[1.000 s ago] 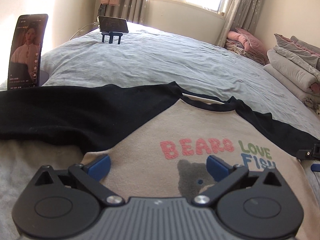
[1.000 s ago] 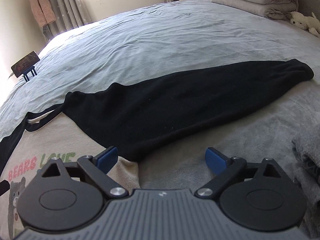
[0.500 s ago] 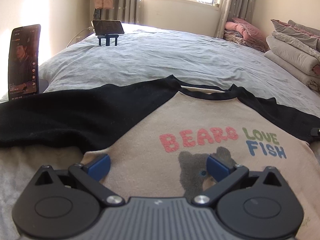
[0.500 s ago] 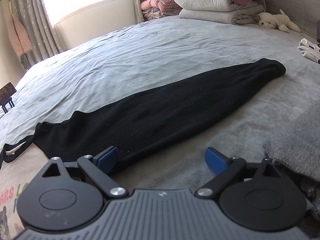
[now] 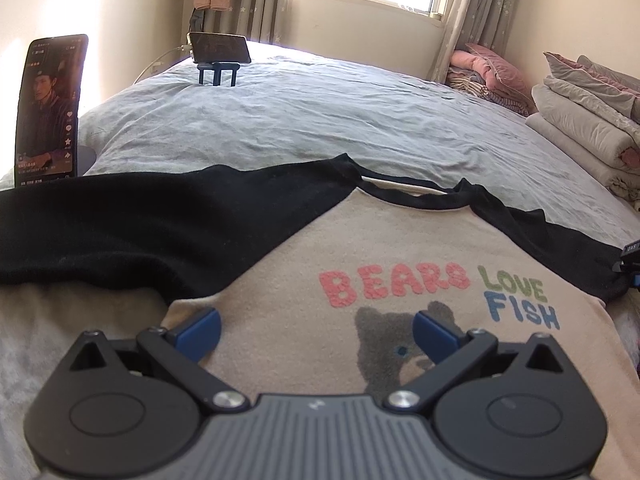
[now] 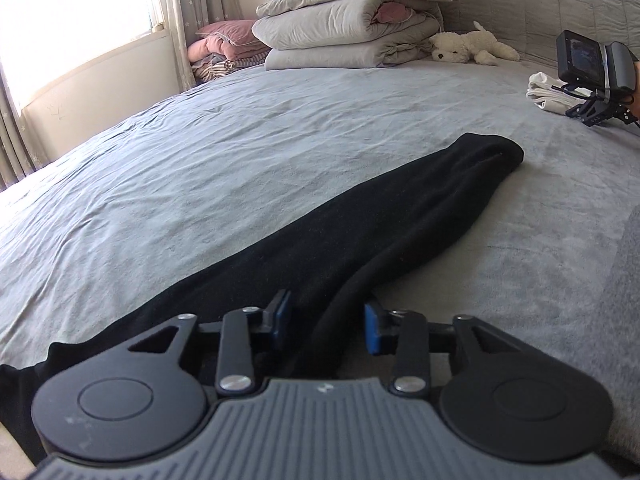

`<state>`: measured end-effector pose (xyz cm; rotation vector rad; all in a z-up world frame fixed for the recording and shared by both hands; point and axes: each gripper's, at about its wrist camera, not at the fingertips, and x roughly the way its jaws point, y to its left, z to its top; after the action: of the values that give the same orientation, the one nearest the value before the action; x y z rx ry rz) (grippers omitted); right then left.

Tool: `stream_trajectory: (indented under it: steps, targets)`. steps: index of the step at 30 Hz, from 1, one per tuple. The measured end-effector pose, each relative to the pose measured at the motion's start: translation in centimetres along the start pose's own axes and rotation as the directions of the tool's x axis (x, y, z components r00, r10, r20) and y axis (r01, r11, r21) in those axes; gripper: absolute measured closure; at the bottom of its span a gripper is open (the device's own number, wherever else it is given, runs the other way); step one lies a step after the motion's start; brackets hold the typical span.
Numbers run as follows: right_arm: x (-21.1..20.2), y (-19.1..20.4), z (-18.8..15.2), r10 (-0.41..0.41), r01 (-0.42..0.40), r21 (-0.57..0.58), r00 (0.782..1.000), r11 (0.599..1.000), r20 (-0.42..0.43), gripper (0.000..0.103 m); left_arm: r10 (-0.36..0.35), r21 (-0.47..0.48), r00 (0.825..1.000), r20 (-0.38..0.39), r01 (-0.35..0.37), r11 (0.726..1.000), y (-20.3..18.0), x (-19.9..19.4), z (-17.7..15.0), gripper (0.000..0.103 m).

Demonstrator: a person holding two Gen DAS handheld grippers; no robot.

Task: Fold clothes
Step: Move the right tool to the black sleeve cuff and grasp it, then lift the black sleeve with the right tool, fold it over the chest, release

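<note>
My right hand-held gripper (image 6: 326, 328) is closing around the black sleeve (image 6: 360, 236); left hand-held gripper (image 5: 316, 334) gapes over shirt (image 5: 320, 264).

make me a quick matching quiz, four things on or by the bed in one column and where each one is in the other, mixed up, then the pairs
Things:
1. black sleeve
2. white plush dog
3. bear print
4. upright phone

Places:
A. on the beige front of the shirt
B. by the stack of folded bedding
C. at the bed's left edge, screen lit
D. between the closing jaws of the right gripper

Pairs: 1-D, 2-B, 3-A, 4-C
</note>
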<state>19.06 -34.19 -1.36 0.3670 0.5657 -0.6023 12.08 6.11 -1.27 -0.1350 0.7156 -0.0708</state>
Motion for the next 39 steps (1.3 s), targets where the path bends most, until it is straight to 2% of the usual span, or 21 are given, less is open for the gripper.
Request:
stream_trajectory:
  steps: [4, 9, 13, 17, 21, 25, 28, 30, 32, 34, 35, 39]
  targets:
    - [-2.0, 0.7, 0.5, 0.028, -0.024, -0.043, 0.996, 0.999, 0.081, 0.095, -0.029, -0.031, 0.999, -0.015, 0.028, 0.999, 0.5, -0.2, 0.4, 0.001]
    - [-5.5, 2.5, 0.9, 0.111, -0.087, -0.136, 0.977, 0.987, 0.181, 0.095, -0.053, -0.065, 0.998, -0.016, 0.052, 0.997, 1.0, -0.3, 0.6, 0.001]
    - [-8.5, 4.8, 0.5, 0.213, -0.157, -0.237, 0.95, 0.959, 0.23, 0.095, -0.069, -0.086, 0.998, -0.014, 0.068, 0.994, 1.3, -0.6, 0.8, 0.001]
    - [-11.3, 7.8, -0.7, 0.324, -0.228, -0.355, 0.915, 0.907, 0.241, 0.095, -0.088, -0.108, 0.996, -0.009, 0.087, 0.99, 1.7, -0.9, 1.0, 0.001]
    - [-13.1, 11.4, -3.1, 0.414, -0.278, -0.483, 0.888, 0.83, 0.199, 0.094, -0.099, -0.124, 0.995, 0.008, 0.099, 0.987, 2.1, -1.3, 1.3, 0.001]
    - [-13.6, 14.7, -6.3, 0.469, -0.339, -0.555, 0.876, 0.76, 0.108, 0.094, -0.106, -0.139, 0.994, 0.022, 0.108, 0.984, 2.5, -1.7, 1.5, 0.001]
    - [-12.4, 15.9, -8.8, 0.464, -0.378, -0.553, 0.885, 0.743, 0.019, 0.094, -0.103, -0.134, 0.994, 0.024, 0.106, 0.985, 2.6, -1.9, 1.4, 0.001]
    - [-10.9, 16.3, -10.6, 0.446, -0.416, -0.523, 0.892, 0.744, -0.075, 0.09, -0.097, -0.128, 0.995, 0.027, 0.1, 0.987, 2.7, -2.0, 1.4, 0.001]
    - [-9.4, 16.1, -11.7, 0.446, -0.45, -0.489, 0.885, 0.748, -0.133, 0.088, -0.091, -0.122, 0.996, 0.028, 0.093, 0.988, 2.7, -2.0, 1.4, 0.001]
    - [-9.4, 15.6, -11.3, 0.48, -0.491, -0.441, 0.865, 0.751, -0.146, 0.086, -0.084, -0.117, 0.996, 0.029, 0.087, 0.989, 2.6, -2.0, 1.4, 0.001]
    - [-9.3, 15.2, -11.0, 0.504, -0.522, -0.409, 0.849, 0.748, -0.161, 0.08, -0.084, -0.116, 0.996, 0.026, 0.087, 0.989, 2.6, -2.0, 1.3, 0.001]
    - [-8.9, 13.7, -9.8, 0.616, -0.663, -0.248, 0.749, 0.706, -0.245, 0.049, -0.115, -0.115, 0.992, 0.045, 0.119, 0.986, 2.5, -2.8, 1.4, 0.001]
